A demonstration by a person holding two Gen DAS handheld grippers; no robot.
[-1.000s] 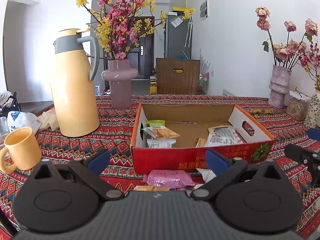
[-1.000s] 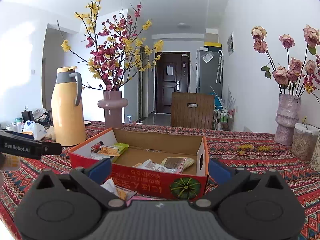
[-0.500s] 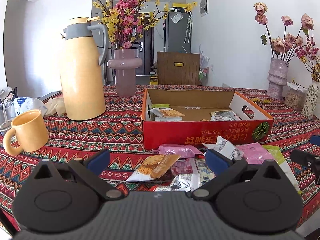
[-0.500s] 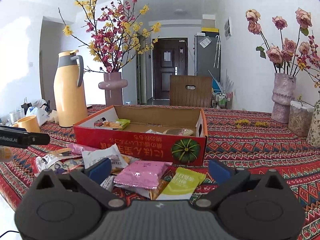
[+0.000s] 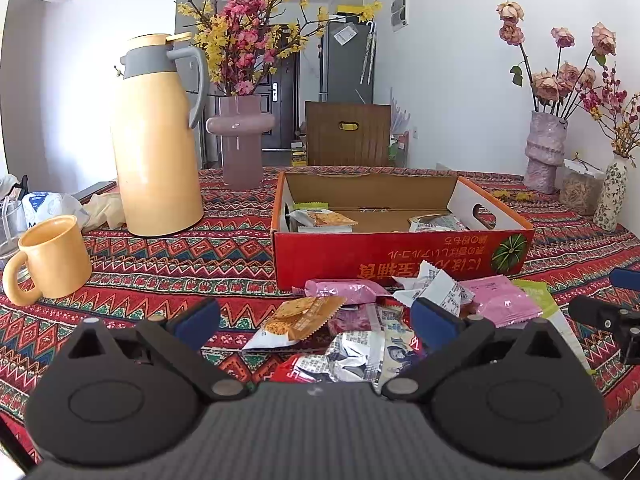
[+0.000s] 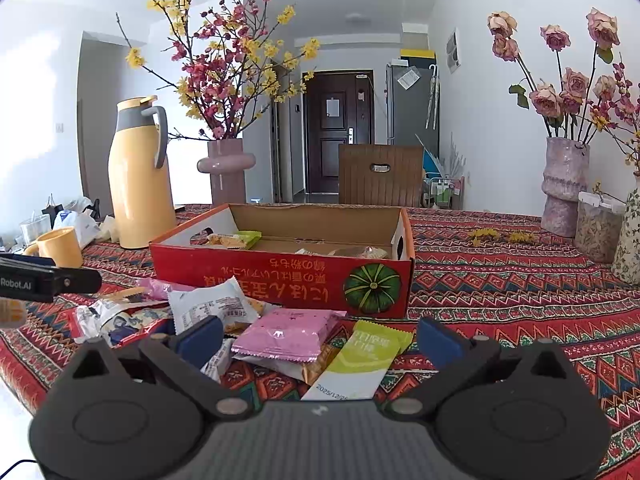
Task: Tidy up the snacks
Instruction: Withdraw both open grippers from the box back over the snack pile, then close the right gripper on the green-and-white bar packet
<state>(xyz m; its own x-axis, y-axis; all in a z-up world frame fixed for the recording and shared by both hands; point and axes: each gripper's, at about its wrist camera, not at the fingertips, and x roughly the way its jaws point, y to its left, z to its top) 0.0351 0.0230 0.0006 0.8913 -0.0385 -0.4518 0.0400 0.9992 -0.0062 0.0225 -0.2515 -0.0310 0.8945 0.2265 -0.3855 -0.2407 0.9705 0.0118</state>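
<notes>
A red cardboard box (image 5: 400,258) (image 6: 280,272) stands open on the patterned tablecloth with a few snack packets inside. In front of it lies a loose pile of packets: an orange cracker packet (image 5: 298,316), a silver packet (image 5: 360,354), a white packet (image 6: 210,306), a pink packet (image 6: 288,334) and a green packet (image 6: 366,358). My left gripper (image 5: 316,322) hangs open just before the pile, with the cracker packet between its fingers' lines but untouched. My right gripper (image 6: 318,338) is open too, over the pink and green packets, holding nothing.
A tall yellow thermos (image 5: 156,140) and a pink vase (image 5: 240,140) stand behind left of the box. A yellow mug (image 5: 52,258) sits at the left. Rose vases (image 6: 564,184) and a jar (image 6: 598,226) line the right side. A wooden chair (image 5: 348,134) stands beyond the table.
Both grippers have drawn back and lowered from above the box's front wall. The pile of packets in front of the box has come into view. Both stay open.
</notes>
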